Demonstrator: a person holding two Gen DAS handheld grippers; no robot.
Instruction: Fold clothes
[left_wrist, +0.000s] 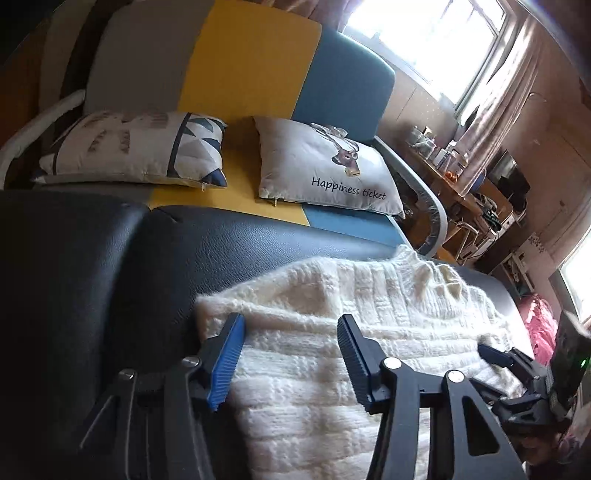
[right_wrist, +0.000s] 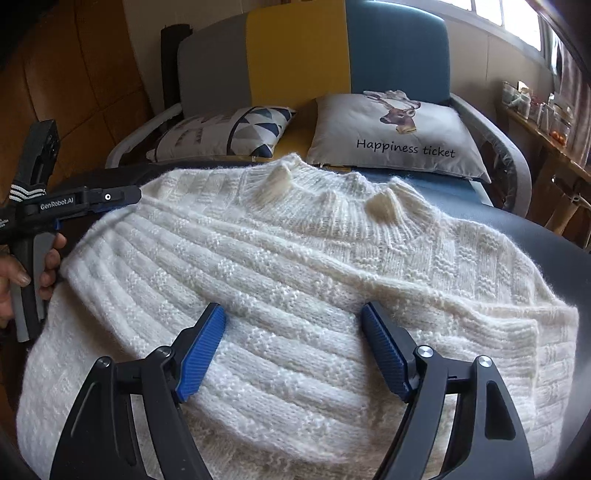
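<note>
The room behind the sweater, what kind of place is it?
Probably a living room in a home: a sofa with two cushions, a curtained window, and a cluttered wooden side table.

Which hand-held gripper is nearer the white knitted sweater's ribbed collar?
Right, though not by much. The right hand-held gripper hovers open over the chest of the white knitted sweater, below the ribbed collar. The left hand-held gripper is open at the sweater's left edge.

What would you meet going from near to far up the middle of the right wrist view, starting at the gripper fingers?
Right gripper with jaws open, white knitted sweater, sweater's ribbed collar, deer cushion, then the yellow and blue sofa back.
</note>
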